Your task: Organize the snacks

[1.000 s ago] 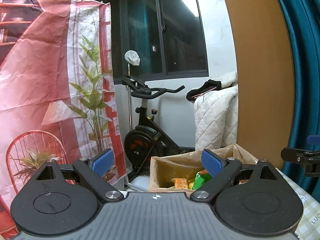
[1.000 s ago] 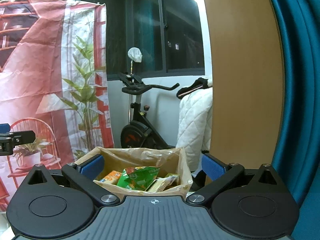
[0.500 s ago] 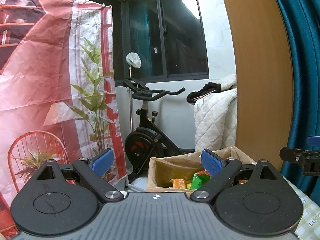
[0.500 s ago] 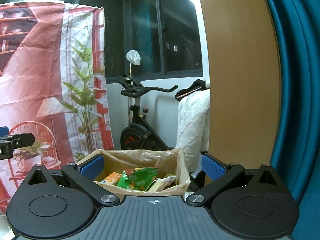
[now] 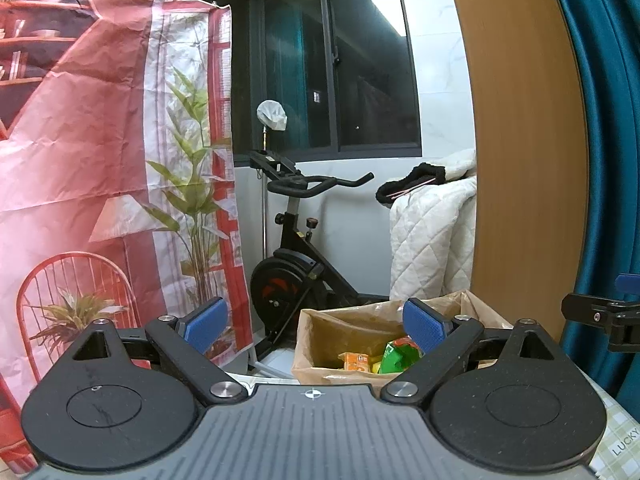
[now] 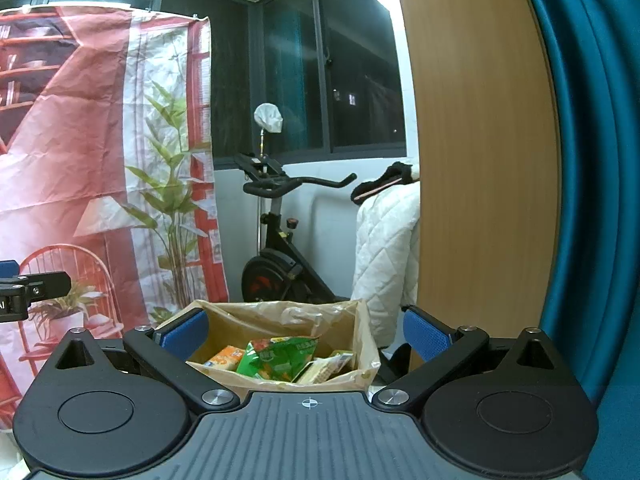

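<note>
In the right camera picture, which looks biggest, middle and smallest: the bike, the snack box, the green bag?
1. Bike, though it stands farther back.
2. Snack box.
3. Green bag, inside the box.

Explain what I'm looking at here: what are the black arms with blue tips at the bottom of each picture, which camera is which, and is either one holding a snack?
Each picture comes from a camera mounted on a hand-held gripper, looking forward along its two fingers. The black arms with blue pads are those fingers. One picture is the left gripper, the other the right gripper. Each also peeks into the other's view at the edge. Both are open, with nothing between the pads, so no snack is held.

Ahead stands a brown box lined with plastic. Inside lie a green snack bag, an orange packet and a pale packet. The box appears to rest on a checked cloth, though little of that surface shows.

Behind it are an exercise bike, a white quilt and a printed red backdrop.
</note>
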Demonstrator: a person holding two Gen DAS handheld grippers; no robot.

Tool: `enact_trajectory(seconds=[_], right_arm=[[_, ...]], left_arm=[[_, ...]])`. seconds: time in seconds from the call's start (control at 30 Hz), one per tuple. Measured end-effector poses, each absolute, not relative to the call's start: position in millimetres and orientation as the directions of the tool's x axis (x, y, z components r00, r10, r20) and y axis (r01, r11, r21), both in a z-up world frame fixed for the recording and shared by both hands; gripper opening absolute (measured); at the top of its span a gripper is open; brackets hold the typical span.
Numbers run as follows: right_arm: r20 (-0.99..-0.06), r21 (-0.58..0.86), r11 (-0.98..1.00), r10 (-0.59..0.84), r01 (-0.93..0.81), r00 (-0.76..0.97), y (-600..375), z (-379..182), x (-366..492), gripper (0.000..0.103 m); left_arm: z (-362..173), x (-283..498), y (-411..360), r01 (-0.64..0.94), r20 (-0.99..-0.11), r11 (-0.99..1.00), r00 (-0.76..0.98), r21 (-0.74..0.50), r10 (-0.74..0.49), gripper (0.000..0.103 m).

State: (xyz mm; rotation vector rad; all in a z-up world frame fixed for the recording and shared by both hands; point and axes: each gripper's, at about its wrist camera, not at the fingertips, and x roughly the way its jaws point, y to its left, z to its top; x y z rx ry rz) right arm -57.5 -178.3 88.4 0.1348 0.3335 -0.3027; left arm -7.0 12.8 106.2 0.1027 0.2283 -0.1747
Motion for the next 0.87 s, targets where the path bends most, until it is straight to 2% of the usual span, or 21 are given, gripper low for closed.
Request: enact_trajectory(seconds=[0.87], right_arm=[[-0.358, 0.074, 0.949, -0.263, 0.308, 0.896, -178.0, 84.8, -59.2, 0.103]], left_arm=[[102.2, -5.2, 15.5, 0.164, -0.266, 0.985, 0.953, 0.043, -0.147, 0.096]])
